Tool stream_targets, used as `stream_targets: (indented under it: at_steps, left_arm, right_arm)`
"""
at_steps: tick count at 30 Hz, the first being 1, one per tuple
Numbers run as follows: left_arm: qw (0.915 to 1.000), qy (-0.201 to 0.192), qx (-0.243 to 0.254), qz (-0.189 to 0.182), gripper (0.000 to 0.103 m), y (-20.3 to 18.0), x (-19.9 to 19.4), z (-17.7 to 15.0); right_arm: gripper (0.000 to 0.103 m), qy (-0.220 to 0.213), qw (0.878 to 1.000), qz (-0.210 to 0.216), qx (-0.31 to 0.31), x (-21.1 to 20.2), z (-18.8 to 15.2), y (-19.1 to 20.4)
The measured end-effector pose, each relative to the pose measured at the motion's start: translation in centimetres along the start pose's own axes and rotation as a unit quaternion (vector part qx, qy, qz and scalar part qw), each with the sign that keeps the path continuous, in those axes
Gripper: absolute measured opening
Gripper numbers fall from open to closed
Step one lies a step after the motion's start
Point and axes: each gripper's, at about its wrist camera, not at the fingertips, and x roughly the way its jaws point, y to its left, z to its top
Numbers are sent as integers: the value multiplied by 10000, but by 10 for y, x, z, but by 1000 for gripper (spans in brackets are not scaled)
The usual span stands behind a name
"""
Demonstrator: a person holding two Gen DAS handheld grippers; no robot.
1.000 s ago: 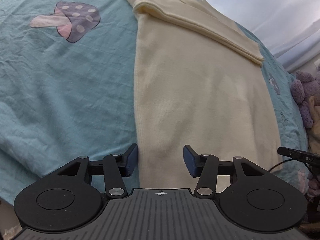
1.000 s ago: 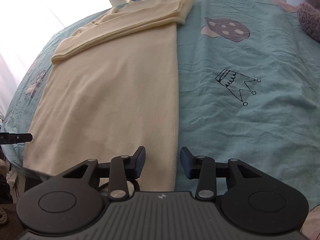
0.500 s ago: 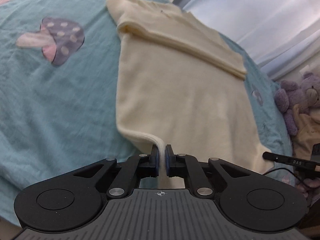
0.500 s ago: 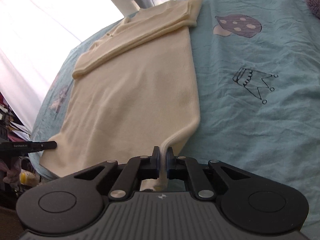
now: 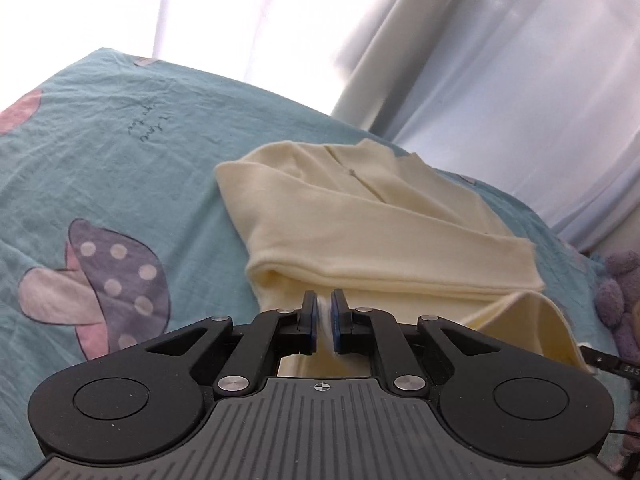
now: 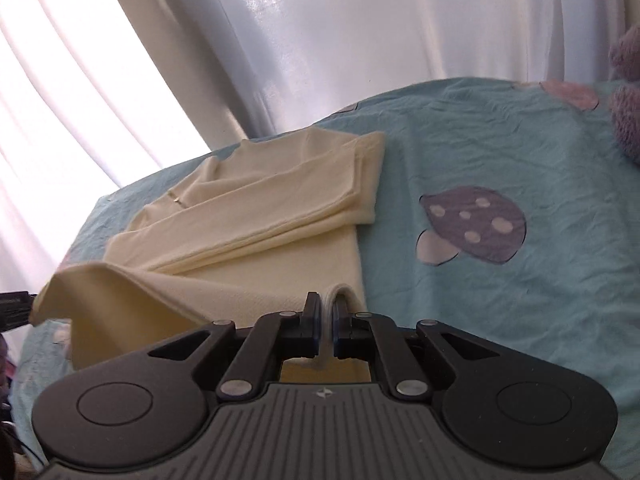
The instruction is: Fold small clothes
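A cream knit sweater (image 5: 384, 216) lies on the teal bedsheet (image 5: 120, 168) with its sleeves folded across the chest; it also shows in the right wrist view (image 6: 256, 204). My left gripper (image 5: 324, 320) is shut on the sweater's bottom hem at one corner. My right gripper (image 6: 327, 320) is shut on the hem at the other corner. Both hold the hem lifted off the bed and carried up toward the folded sleeves. The hem sags in a loop between the grippers (image 6: 100, 296).
White curtains (image 6: 360, 40) hang behind the bed with bright window light. The sheet carries mushroom prints (image 5: 108, 280). A purple plush toy (image 5: 620, 292) sits at the bed's side; it also shows in the right wrist view (image 6: 628, 92).
Both grippers closed on the sweater's bottom hem, then lifted it and carried it forward toward the folded sleeves. The lower half of the sweater has come off the bed.
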Motion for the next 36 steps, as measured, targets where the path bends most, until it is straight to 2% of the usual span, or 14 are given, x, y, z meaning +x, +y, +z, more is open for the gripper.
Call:
stream_targets:
  at_steps: [1,2,5,10,17,20,21,22,23,24,25,30,33,36]
  left_arm:
    - [9999,-65,34,116,11,3,1,0]
    - [9998,-126,8,166,19,8,0,0]
    - [9999,-88,-91,-57,42,24,2,-2]
    - [9990,220,240,-295,52,26,17,-13]
    - [9964,465,479,-520,52,2,53,-7]
    - [9965,519,523,-386,47,-5,70,-2]
    - [9964,537,533,-372,45,-6,73,-1]
    - [9963,571,546,-326,36,-7,76,0]
    - [9960,617,583,-272,22,-9,77,1]
    - [9957,639,632,-240,16,-10,78,1]
    - [9954,627,672,-266,10,-12,77,2]
    - [9959,391,766,-273,8,-18,55,8]
    - [9959,-80,718,-544,8,-21,23,29]
    - [9945,-567,707,-531,8,-25,4,56]
  right_arm:
    - [7,-4,9999,-95,-69,2,2,3]
    - [8,-3,9998,-163,-124,4,3,5]
    - [13,17,9988,-272,-405,5,0,5]
    - [40,122,9976,-318,-598,12,-3,-5]
    - [42,346,9949,-506,-803,47,8,-7]
    - [40,392,9944,-499,-844,60,13,-6]
    - [33,382,9936,-515,-925,62,13,-4]
    - [20,359,9925,-532,-1042,62,13,-1]
    - [13,338,9912,-572,-1148,62,12,2]
    - [7,307,9894,-634,-1271,62,12,5]
    - [6,268,9878,-661,-1382,61,12,7]
    - [5,-35,9874,-596,-1468,47,16,13]
    - [5,-360,9895,-375,-1350,29,32,17]
    - [5,-713,9884,-272,-1309,19,53,24]
